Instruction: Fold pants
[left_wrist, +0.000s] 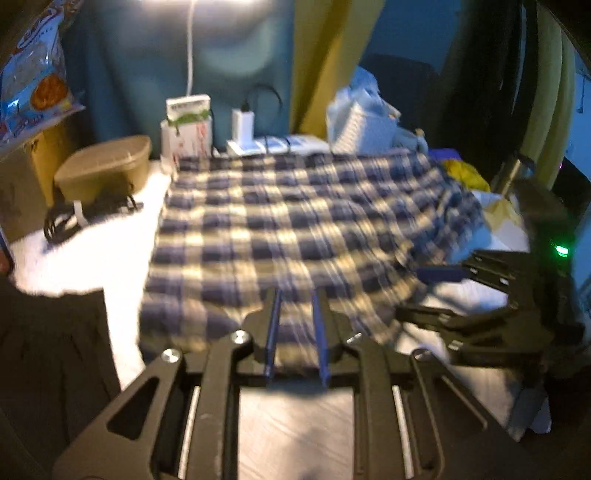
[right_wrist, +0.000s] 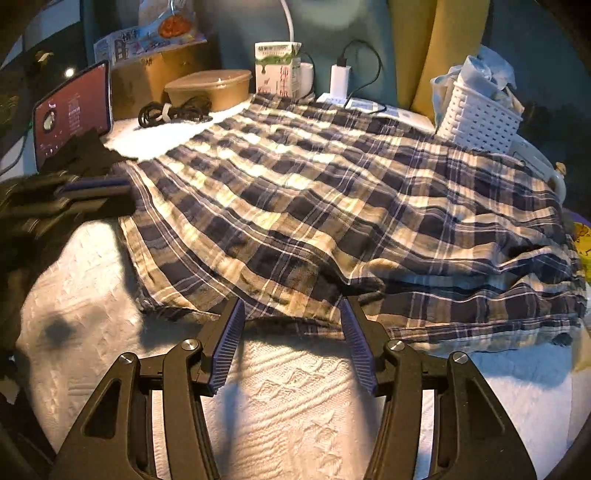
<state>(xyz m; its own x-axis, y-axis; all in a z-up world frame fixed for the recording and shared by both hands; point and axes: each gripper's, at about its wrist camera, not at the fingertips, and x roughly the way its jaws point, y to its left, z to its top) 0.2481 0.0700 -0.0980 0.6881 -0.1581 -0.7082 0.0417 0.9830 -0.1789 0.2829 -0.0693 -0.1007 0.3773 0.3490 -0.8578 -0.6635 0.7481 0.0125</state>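
While the left gripper (left_wrist: 295, 321) jaws pinch the plaid pants' (right_wrist: 332, 206) near hem, the right gripper (right_wrist: 291, 332) jaws stand wide, empty, at the hem; pants spread ahead across the white-covered surface (right_wrist: 288, 398).

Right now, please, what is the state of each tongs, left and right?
Left tongs: closed on the near edge of the blue-and-cream plaid cloth pants.
Right tongs: open, holding nothing, at the pants' edge.

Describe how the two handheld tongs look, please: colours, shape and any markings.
Both tongs, left and right, are black angular frames with triangular cut-outs, silver pivot screws and two fingers lined with ribbed blue-purple pads. A small green light glows on the right one's body. No sleeves are clearly visible.
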